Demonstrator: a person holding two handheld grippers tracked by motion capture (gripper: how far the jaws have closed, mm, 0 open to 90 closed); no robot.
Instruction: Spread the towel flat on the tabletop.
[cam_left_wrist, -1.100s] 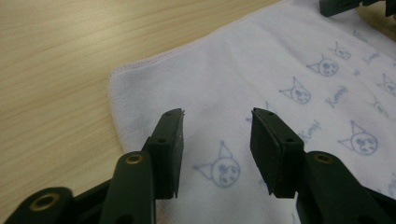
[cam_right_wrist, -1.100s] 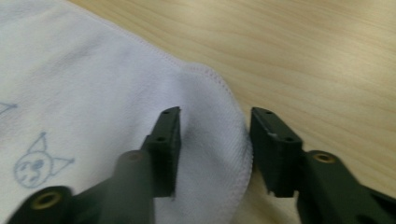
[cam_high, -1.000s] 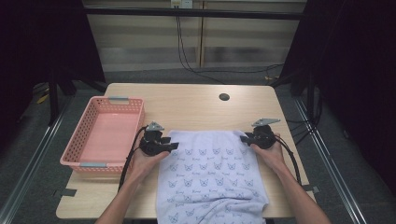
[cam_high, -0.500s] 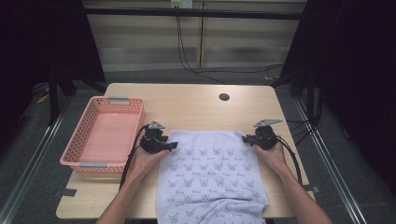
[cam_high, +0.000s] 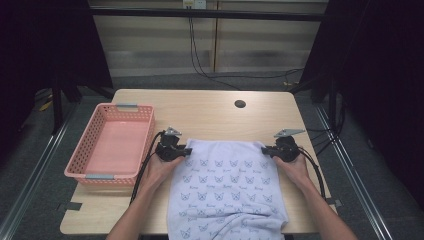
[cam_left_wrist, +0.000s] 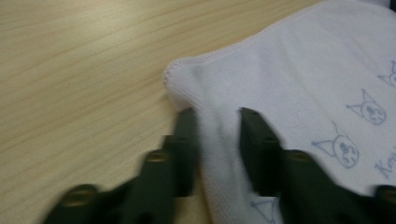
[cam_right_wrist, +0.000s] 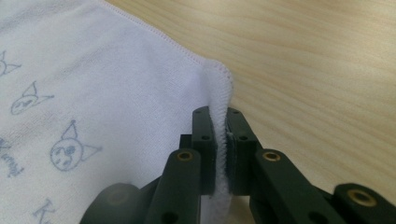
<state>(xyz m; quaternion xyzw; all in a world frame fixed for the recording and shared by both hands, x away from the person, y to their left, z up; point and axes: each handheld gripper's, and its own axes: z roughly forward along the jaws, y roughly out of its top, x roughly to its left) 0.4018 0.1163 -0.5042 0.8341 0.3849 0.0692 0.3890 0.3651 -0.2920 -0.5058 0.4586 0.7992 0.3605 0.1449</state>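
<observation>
The right gripper (cam_right_wrist: 220, 122) is pinching the far right corner of the cat-print towel (cam_high: 227, 185), its jaws closed on the hem. The left gripper (cam_left_wrist: 217, 122) is straddling the far left corner with jaws narrowly apart. The towel is lying flat on the worktop (cam_high: 210, 115), its length running toward the person and draping over the near edge.

High view: table (cam_high: 210, 117) evenly lit from above, surroundings dark, soft focus, faint shadows. Left gripper (cam_left_wrist: 217, 121) view: jaws smeared by motion blur, towel (cam_left_wrist: 299, 70) slightly soft. Right gripper (cam_right_wrist: 220, 121) view: sharp jaws, bright, no glare.
</observation>
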